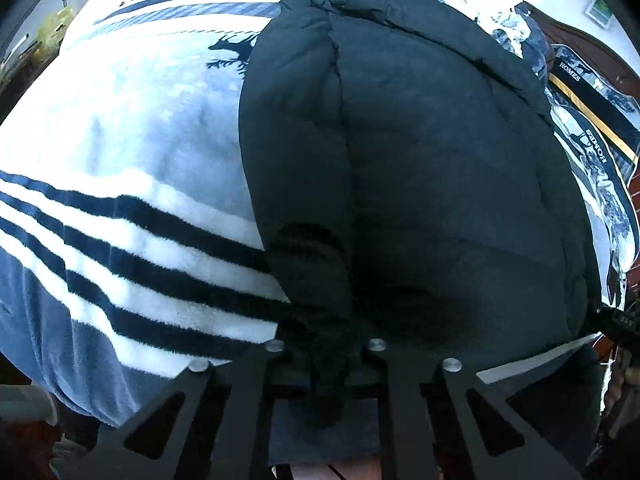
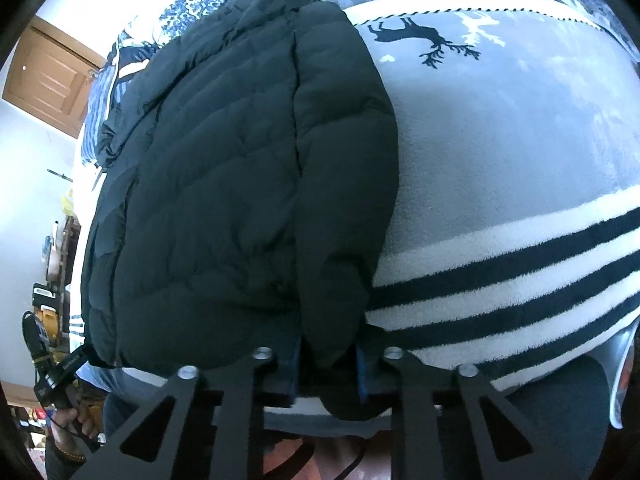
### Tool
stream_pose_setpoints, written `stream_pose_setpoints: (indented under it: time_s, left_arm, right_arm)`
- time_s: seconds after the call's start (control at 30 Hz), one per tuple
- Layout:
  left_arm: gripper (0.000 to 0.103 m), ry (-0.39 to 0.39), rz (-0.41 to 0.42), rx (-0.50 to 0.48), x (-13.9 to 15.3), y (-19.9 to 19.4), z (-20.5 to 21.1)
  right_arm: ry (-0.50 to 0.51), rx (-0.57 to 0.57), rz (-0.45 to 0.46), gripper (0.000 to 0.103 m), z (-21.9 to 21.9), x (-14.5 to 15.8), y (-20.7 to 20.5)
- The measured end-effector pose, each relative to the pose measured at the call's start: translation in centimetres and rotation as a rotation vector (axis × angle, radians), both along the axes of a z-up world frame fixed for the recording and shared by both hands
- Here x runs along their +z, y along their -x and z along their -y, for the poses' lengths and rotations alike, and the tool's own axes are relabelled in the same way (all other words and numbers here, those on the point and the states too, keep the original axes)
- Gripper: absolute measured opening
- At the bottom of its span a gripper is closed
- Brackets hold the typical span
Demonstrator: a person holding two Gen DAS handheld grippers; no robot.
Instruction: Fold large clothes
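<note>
I have a black puffer jacket (image 1: 400,160) lying lengthwise on a fleece blanket (image 1: 140,128) spread over the bed, with its near hem right under both cameras. My left gripper (image 1: 326,364) points steeply down at the hem's left corner, and its jaws are pinched tight on a fold of the dark fabric that hangs down between them. My right gripper (image 2: 328,372) sits at the opposite corner of the same hem, its jaws narrow and clamped on a bunched lobe of the jacket; blue pads show on either side of the cloth.

The blanket is pale grey with black and white stripes near me and a black deer figure (image 2: 424,40) further up. Beyond the jacket, a dark band on the bedding (image 1: 592,120) carries white lettering: "HOMES" reads clearly once, and a second, turned-round word looks like the same. In the right view, a hand (image 2: 76,420) holds the other gripper's handle at lower left, whose small label I cannot read. A brown door (image 2: 52,76) stands behind.
</note>
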State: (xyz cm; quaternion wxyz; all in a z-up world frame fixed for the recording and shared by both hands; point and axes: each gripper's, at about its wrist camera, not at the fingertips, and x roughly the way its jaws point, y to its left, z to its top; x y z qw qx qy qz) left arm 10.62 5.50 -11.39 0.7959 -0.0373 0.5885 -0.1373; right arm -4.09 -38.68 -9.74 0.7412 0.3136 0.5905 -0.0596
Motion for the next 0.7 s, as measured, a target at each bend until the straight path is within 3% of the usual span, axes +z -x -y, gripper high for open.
stream_pose_setpoints:
  time_s: [0.17, 0.5, 0.7]
  left_arm:
    - [0.005, -0.007, 0.024, -0.021, 1.0, -0.1, 0.1]
    - [0.005, 0.066, 0.087, 0.003, 5.0, -1.5, -1.4]
    - [0.005, 0.106, 0.126, 0.000, 7.5, -2.5, -1.5]
  right_arm:
    - [0.009, 0.020, 0.019, 0.010, -0.3, 1.0, -0.2]
    - [0.005, 0.012, 0.099, 0.008, 1.6, 4.8, 0.7]
    - [0.023, 0.026, 0.143, 0.008, 1.8, 7.3, -1.2]
